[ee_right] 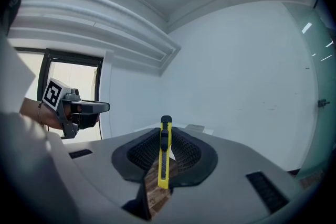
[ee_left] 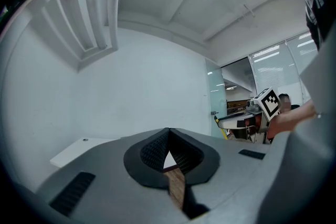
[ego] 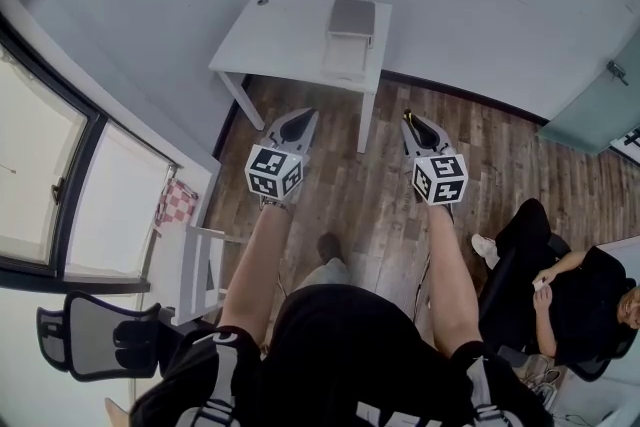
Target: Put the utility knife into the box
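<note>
We hold the yellow utility knife (ee_right: 165, 152) in the right gripper (ee_right: 166, 136), whose ribbed pads press on its two sides. The knife stands on edge between them, and its dark tip pokes out past the jaw tips. The left gripper (ee_left: 169, 136) carries nothing: its jaws meet at the tips, with only a small sliver of gap behind them. In the head view both grippers hang side by side over the wooden floor (ego: 380, 205), well short of the white table (ego: 280, 35) by the wall. The box (ego: 350, 40) sits on the far right part of that table, at its right edge. It has a grey part toward the wall and a paler part toward us, and it is too small in these views for us to tell what lies inside. The knife is therefore well apart from the box, in the air in front of the table. A small dark spot (ego: 262, 1) marks the table's far left corner. A person (ego: 575, 290) sits in a chair at our right.
</note>
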